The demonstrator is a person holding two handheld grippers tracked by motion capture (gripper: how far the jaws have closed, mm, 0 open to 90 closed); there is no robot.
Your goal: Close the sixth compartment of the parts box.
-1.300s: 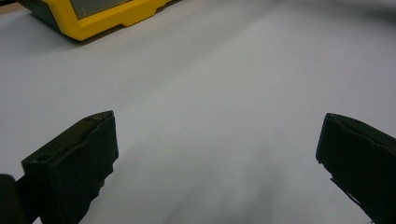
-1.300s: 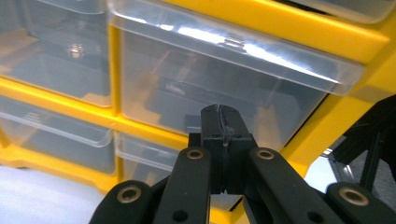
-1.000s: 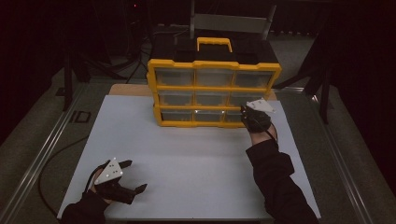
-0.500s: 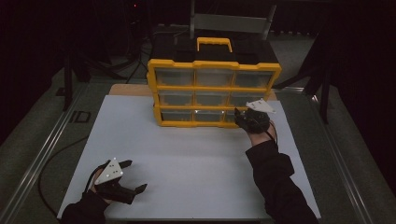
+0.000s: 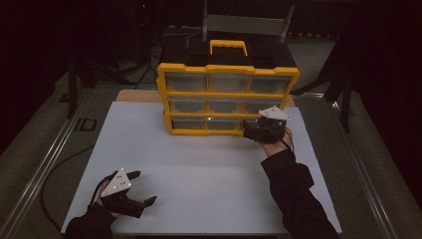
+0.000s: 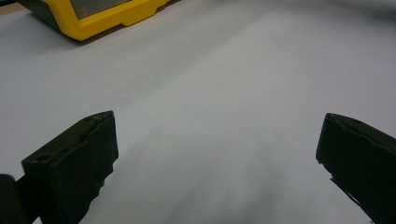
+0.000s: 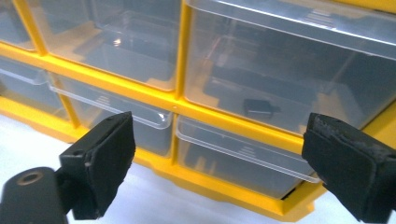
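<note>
A yellow drawer cabinet (image 5: 226, 94) with clear plastic drawers and a carry handle stands at the far middle of the white table (image 5: 209, 169). My right gripper (image 5: 249, 132) sits just in front of its bottom right drawer (image 7: 243, 156). Its jaws have just been opening, and in the right gripper view (image 7: 219, 163) they stand wide apart with nothing between them. A small dark item (image 7: 259, 106) lies inside the drawer above. My left gripper (image 5: 144, 188) rests open at the near left of the table, its jaws (image 6: 217, 158) spread over bare white surface.
The cabinet's lower yellow corner (image 6: 107, 16) lies far off in the left gripper view. A metal rail (image 5: 45, 164) runs along the table's left side, and dark stands and cables crowd the floor behind.
The right gripper's jaws have spread apart in front of the bottom right drawer. The left gripper has stayed where it was.
</note>
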